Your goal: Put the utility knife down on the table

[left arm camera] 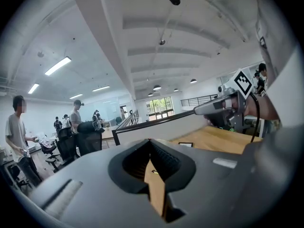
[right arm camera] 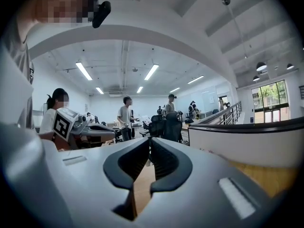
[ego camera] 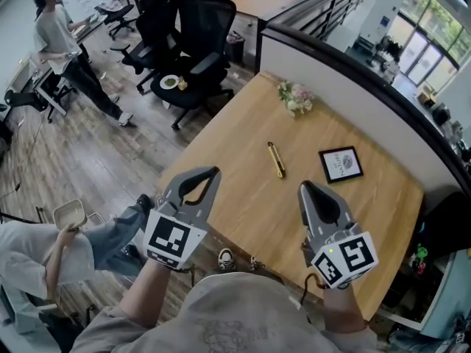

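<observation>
The utility knife (ego camera: 276, 159), a slim gold-coloured bar, lies flat on the middle of the wooden table (ego camera: 243, 197). Neither gripper touches it. My left gripper (ego camera: 214, 172) hangs over the table's near left edge, its fingertips together and nothing between them. My right gripper (ego camera: 303, 188) is held over the near side of the table, to the right of the knife and closer to me, also shut and empty. In the left gripper view the jaws (left arm camera: 150, 141) meet at the tips, and the right gripper (left arm camera: 222, 107) shows beyond. The right gripper view shows its jaws (right arm camera: 150, 139) meeting too.
A small black picture frame (ego camera: 340, 164) lies to the right of the knife, and a bunch of flowers (ego camera: 295, 98) sits at the table's far end. A low partition wall (ego camera: 353, 87) borders the right side. Black office chairs (ego camera: 188, 43) stand beyond; a seated person (ego camera: 44, 256) is at lower left.
</observation>
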